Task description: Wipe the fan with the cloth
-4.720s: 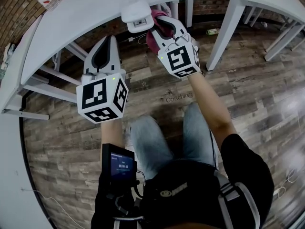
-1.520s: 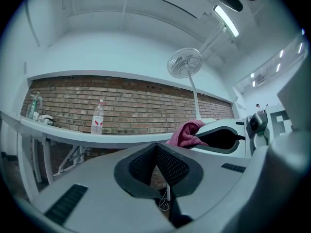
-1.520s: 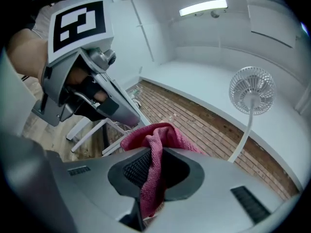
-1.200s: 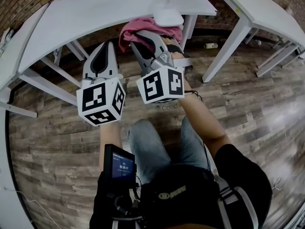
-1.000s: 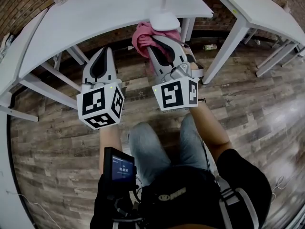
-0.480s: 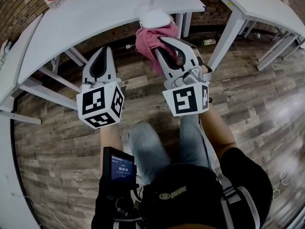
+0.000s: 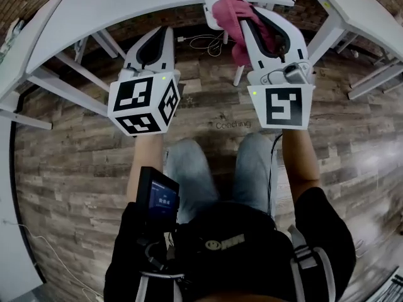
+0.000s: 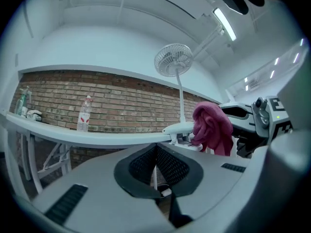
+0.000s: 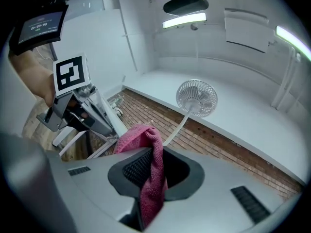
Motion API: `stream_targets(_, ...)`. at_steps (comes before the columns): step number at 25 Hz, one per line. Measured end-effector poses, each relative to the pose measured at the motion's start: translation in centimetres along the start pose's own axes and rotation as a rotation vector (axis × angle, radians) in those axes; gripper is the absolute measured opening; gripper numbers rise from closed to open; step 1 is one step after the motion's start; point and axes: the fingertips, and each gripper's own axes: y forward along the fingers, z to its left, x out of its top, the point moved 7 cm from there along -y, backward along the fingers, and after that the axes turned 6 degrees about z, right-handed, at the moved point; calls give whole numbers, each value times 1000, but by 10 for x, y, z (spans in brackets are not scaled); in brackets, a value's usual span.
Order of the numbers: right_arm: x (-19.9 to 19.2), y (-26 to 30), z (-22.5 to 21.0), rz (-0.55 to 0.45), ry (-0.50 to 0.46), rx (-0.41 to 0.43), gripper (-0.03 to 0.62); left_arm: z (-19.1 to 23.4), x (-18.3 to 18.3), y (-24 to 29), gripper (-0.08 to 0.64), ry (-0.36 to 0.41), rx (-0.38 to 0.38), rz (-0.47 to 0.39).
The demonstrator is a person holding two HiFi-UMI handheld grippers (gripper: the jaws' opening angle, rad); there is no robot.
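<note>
Below fan (image 9: 196,97) head, not touching: cloth (image 9: 142,136) pinched in right gripper (image 9: 151,153). Left of fan stand, also apart: left gripper (image 8: 156,148), closed tight, holding nothing.

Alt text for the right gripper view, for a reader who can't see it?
The right gripper is shut on a pink cloth, which drapes over its jaws. Beyond, a white fan stands on a thin stalk in front of a brick wall.

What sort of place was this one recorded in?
Likely an indoor workroom or lab: white tables along a brick wall, a wood-plank floor, and strip lights overhead.
</note>
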Motion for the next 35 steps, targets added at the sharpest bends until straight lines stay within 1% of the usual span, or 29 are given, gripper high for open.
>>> stream_targets(2, 3, 7, -6, 24, 6, 21, 54, 0, 2, 1, 3, -25, -13, 2)
stream_targets(5, 9, 21, -13, 35, -4, 54, 54, 4, 4, 0, 3, -24, -6, -2)
stream_targets(7, 13, 30, -19, 22, 4, 65, 54, 7, 4, -1, 3, -21, -2, -1)
stream_targets(11, 32, 55, -25, -28, -10, 64, 54, 16, 10, -4, 3, -20, 5, -12)
stream_targets(12, 36, 61, -26, -34, -29, 57, 54, 17, 12, -4, 3, -19, 3, -22)
stream_targets(14, 41, 66, -27, -40, -98, 36, 54, 15, 12, -5, 3, -16, -3, -33)
stream_targets(16, 41, 67, -22, -41, -177, 44, 54, 14, 7, -8, 3, -20, -5, -25)
stream_targets(17, 41, 67, -19, -39, -195, 56, 54, 15, 4, -9, 3, -23, -6, -19)
stream_targets(24, 45, 69, -32, -44, -133, 72, 54, 16, 4, -7, 3, -26, -12, -22)
stream_targets(28, 61, 71, -44, -76, -119, 58, 54, 16, 7, -12, 3, -22, -6, -31)
stream_targets(32, 82, 73, -61, -119, -62, 38, 54, 17, 11, -16, 3, -16, -1, -40)
stream_targets(33, 86, 74, -66, -128, -61, 30, 54, 17, 11, -17, 3, -15, 0, -40)
stream_targets(35, 93, 76, -77, -135, -92, 14, 54, 15, 13, -19, 3, -11, -2, -42)
